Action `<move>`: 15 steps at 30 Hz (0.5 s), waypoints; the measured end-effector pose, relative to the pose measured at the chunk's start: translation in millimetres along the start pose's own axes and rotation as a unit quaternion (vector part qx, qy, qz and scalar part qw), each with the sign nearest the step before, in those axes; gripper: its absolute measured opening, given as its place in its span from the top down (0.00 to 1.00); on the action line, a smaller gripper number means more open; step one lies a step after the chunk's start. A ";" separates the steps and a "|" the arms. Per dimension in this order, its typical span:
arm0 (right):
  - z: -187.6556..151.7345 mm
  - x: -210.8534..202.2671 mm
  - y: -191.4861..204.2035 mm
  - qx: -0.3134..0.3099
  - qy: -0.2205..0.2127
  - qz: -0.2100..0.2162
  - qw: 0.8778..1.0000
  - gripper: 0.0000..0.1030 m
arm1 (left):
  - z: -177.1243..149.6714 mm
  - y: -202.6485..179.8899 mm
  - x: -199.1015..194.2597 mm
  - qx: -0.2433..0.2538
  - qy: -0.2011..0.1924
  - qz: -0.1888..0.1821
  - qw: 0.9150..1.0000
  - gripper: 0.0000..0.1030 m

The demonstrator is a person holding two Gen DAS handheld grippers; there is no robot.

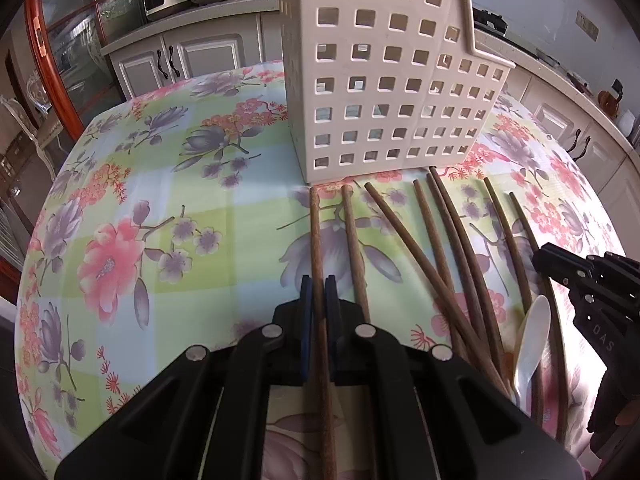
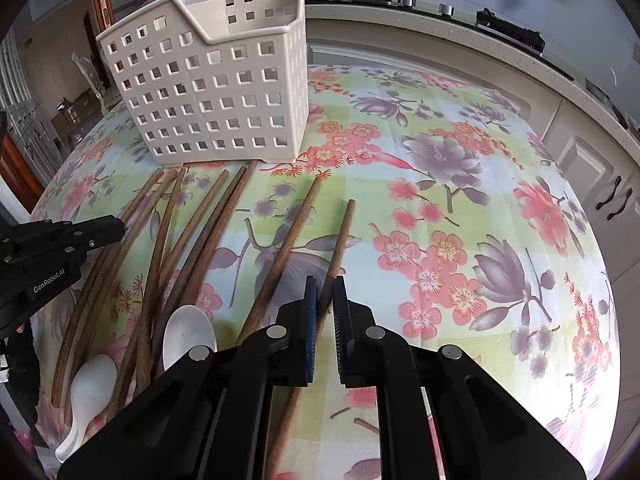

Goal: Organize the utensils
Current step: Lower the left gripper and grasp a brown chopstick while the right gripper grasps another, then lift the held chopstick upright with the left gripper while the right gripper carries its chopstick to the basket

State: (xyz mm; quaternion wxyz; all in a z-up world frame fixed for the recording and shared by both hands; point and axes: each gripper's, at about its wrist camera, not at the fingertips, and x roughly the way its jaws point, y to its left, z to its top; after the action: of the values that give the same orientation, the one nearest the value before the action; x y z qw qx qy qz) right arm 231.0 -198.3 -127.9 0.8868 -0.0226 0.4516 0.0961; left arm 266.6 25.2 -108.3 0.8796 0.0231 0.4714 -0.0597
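Right up against the lens, the left gripper (image 1: 319, 292) is clenched on the leftmost chopstick (image 1: 317, 240), blue pads pinching it partway along its length while it lies flat on the flowery tablecloth (image 1: 160, 200). The right gripper (image 2: 325, 296) is doing the same at the other end of the row: clamped on the rightmost chopstick (image 2: 340, 240), which also looks to be resting on the cloth. So two sticks are grabbed at once, one per hand.

My take on doing this bit well: lift each stick straight up first so it doesn't drag its neighbour along, then tip it vertical before going to the basket. Both grips sit well back from the far tips, so the sticks may swing or pivot in the pads. Slow and steady. The left one has another stick just beside it, so watch that.

The rest of the chopsticks (image 2: 192, 240) are fanned out between the two grippers, some crossing, with two white spoons (image 2: 188, 332) lying at the near end of the pile.

The white plastic basket (image 1: 392, 92) with the square holes stands upright just past the chopstick tips. From the right camera you can see down into part of it, and that part looks empty; nothing sticks up above the rim. I can't see all the way to the bottom.
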 end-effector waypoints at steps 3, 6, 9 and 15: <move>-0.1 -11.2 -7.5 0.017 -0.020 0.016 1.000 0.91 | -2.7 5.1 -10.1 -0.013 -0.015 -0.007 1.000 0.94; 0.5 -30.7 -10.9 0.025 -0.051 0.033 0.998 0.91 | -5.5 9.4 -28.0 -0.023 -0.038 -0.012 0.999 0.94; 1.6 -51.9 -13.0 0.029 -0.082 0.045 0.995 0.92 | -9.9 11.8 -52.8 -0.029 -0.068 -0.015 0.997 0.94; 1.7 -97.7 -13.5 0.024 -0.150 0.057 0.987 0.92 | -19.0 10.1 -100.0 -0.034 -0.118 -0.017 0.992 0.94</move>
State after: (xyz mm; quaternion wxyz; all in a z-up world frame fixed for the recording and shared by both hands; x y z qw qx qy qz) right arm 178.8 -226.0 -48.8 0.9379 0.0398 0.3158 0.1381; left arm 197.3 45.4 -35.8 0.9283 -0.0220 0.3663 -0.0605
